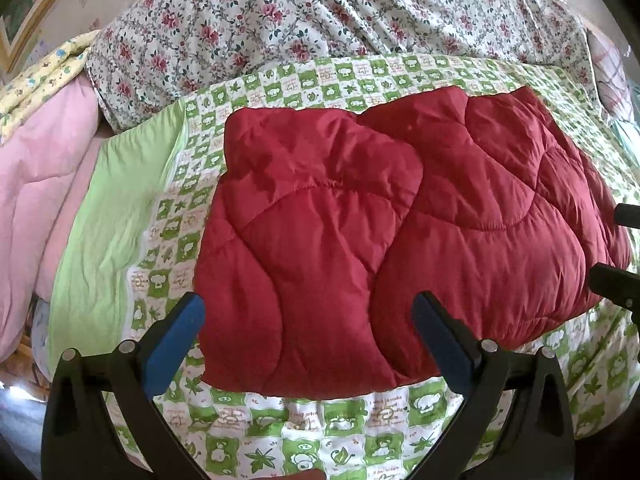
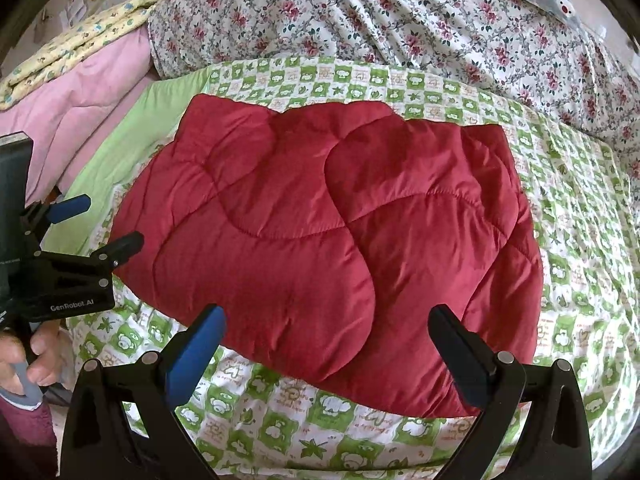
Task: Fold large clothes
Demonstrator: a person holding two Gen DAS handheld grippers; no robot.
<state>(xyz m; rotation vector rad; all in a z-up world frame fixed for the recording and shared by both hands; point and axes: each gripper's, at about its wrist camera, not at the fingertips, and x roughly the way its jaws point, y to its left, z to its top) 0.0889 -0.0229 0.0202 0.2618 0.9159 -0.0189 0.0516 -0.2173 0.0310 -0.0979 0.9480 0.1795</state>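
**Folded red garment on bed, both grippers open above near edge**

**Left wrist view**

- The left gripper (image 1: 308, 316) has its fingers wide apart and holds nothing. The blue pads (image 1: 176, 336) face inward.
- The red garment (image 1: 392, 216), quilted and padded, lies folded on the green sheet (image 1: 304, 420). Its near left corner sits between the two fingers, below them in the picture.
- One folded layer overlaps another; the upper layer lies on the left, with a rounded far corner.
- A plain green band (image 1: 112, 216) runs along the left of the sheet.
- A pink quilt (image 1: 44, 184) lies further left, with a yellow cloth (image 1: 44, 72) at its far end.
- A floral cover (image 1: 320, 12) is bunched along the far side.
- Two dark finger tips of the right gripper (image 1: 616, 252) enter at the right edge, near the garment's right end. They are apart.

**Right wrist view**

- The right gripper (image 2: 326, 340) has its fingers wide apart and holds nothing.
- The garment (image 2: 320, 240) lies just beyond the fingers, its near edge between them. The upper layer here lies on the right.
- The left gripper (image 2: 100, 224) shows at the left, just beside the garment's left edge, fingers apart.
- A hand (image 2: 28, 356) grips its handle at the near left.
- The sheet (image 2: 580, 260) surrounds the garment; the floral cover (image 2: 400, 16) lies at the far side.
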